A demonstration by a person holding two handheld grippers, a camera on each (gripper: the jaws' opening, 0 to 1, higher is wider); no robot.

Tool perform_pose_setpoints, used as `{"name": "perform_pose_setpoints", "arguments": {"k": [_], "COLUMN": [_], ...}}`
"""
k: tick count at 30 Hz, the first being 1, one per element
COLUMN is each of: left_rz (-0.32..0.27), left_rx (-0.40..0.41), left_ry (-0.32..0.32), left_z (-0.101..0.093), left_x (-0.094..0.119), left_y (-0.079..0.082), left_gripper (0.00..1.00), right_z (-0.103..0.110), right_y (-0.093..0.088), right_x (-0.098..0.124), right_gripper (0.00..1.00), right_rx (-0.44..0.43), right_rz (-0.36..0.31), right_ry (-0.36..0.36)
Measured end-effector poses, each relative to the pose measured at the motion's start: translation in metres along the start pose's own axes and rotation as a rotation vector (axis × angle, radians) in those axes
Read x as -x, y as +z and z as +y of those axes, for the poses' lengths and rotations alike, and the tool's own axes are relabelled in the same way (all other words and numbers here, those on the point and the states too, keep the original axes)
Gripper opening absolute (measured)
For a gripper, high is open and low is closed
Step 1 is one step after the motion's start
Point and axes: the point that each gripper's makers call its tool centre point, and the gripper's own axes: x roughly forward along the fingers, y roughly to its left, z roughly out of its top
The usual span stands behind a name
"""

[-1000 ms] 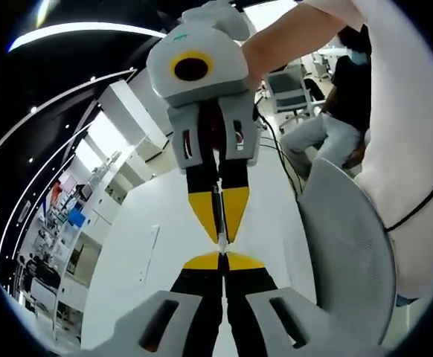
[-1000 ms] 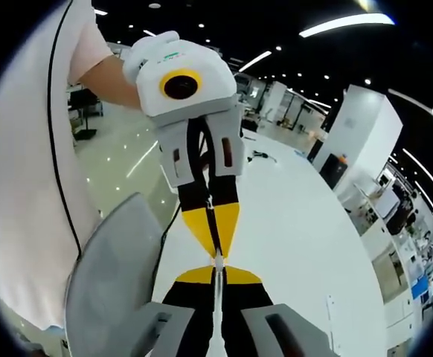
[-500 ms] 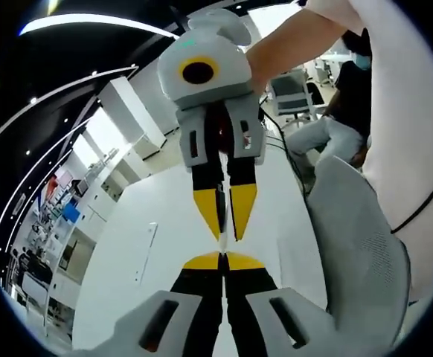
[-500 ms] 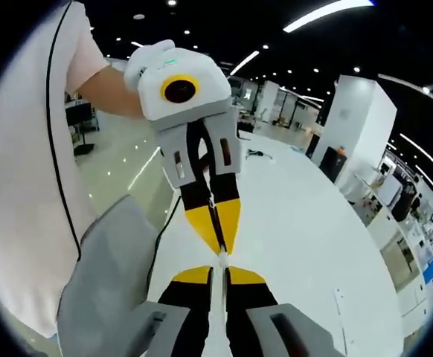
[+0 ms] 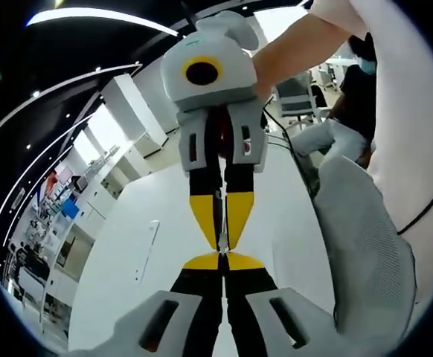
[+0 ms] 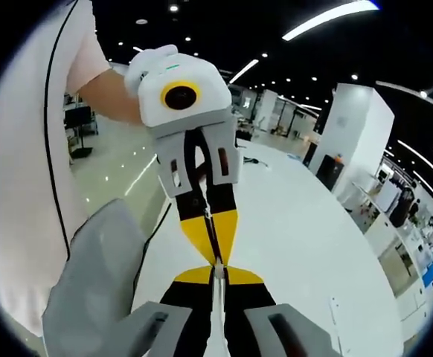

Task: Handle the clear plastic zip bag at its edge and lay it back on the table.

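Observation:
The clear plastic zip bag (image 6: 216, 316) is seen edge-on, a thin pale strip held above the white table (image 6: 306, 230). In the right gripper view my right gripper (image 6: 218, 274) is shut on that strip, and the left gripper (image 6: 215, 256) meets it tip to tip from above. In the left gripper view my left gripper (image 5: 222, 260) is shut, and the bag's edge (image 5: 217, 212) runs up between the shut yellow jaws of the right gripper (image 5: 220, 244). Both grippers face each other with their tips almost touching.
A grey mesh chair back (image 5: 369, 253) (image 6: 97, 282) stands at the table's side, by the person in a white shirt (image 5: 417, 134). A flat narrow plate (image 5: 146, 249) lies in the table top. Desks and another seated person (image 5: 335, 126) are far behind.
The two grippers have drawn closer, so their yellow tips nearly meet. Both stay shut on the bag's edge. The views have shifted slightly with the hands.

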Motion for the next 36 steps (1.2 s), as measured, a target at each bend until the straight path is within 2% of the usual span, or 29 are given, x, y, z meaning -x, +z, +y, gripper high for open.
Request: {"name": "perform_pose_setpoints", "arguments": {"k": [12,15,36], "left_rz": [0.008,0.005,-0.002], "left_rx": [0.008,0.008,0.010], "left_ry": [-0.009,-0.012,-0.018], "left_z": [0.002,0.001,-0.001], "left_x": [-0.004,-0.005,-0.007], "left_y": [-0.004,-0.003,-0.006], "left_gripper": [0.00,0.00,0.00], "right_z": [-0.002,-0.001,0.000], "right_y": [-0.004,-0.004,-0.017], "right_x": [-0.001,0.000,0.000], "right_gripper": [0.00,0.00,0.00], "right_rx": [-0.007,0.014,0.018], "right_rz": [0.005,0.006,0.057], "right_ry": [0.009,0.015,0.004]}}
